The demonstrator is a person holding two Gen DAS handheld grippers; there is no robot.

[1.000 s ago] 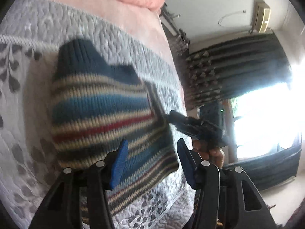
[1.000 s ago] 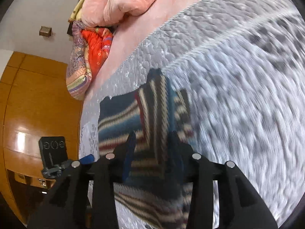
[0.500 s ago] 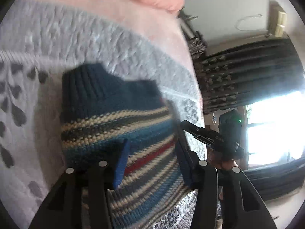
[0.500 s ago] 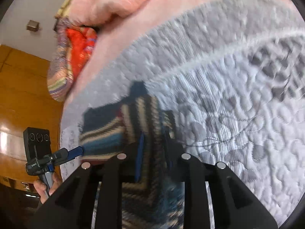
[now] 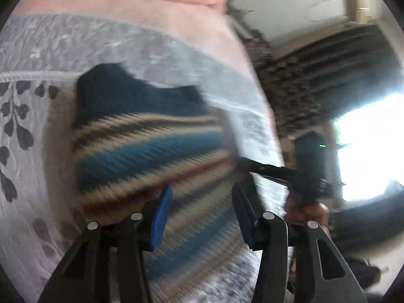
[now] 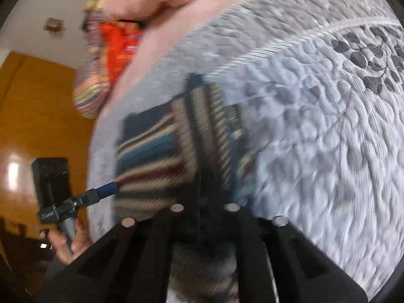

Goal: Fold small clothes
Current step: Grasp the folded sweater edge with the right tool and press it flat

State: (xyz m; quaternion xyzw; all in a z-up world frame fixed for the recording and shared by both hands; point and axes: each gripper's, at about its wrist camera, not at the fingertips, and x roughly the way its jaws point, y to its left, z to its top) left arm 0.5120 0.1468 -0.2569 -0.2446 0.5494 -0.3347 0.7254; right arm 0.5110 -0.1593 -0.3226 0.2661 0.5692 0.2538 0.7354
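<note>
A: Where is the sweater (image 5: 151,151)?

B: It lies on the grey quilt (image 5: 35,176) of the bed, directly ahead of and under the left gripper (image 5: 200,202). Its fingers (image 5: 161,209) stand apart with the striped knit showing between them, gripping nothing.

A: And the right gripper (image 6: 202,202)?

B: Its fingers look drawn together, with a dark strip of the sweater rising between them, so I judge them clamped on a sleeve or edge. The blur keeps me from seeing the contact itself.

A: What could go wrong?

B: The knit is thick and loose. If the right fingers hold only a thin pinch, the fabric may slide out mid-fold. And with the left fingers holding nothing down, a pull could drag the whole sweater across the quilt instead of creasing it.

A: Anything else?

B: The sweater lies near the quilt's edge, on the side of the hand (image 6: 65,245) seen in the right view; a hard tug could carry it off.
</note>
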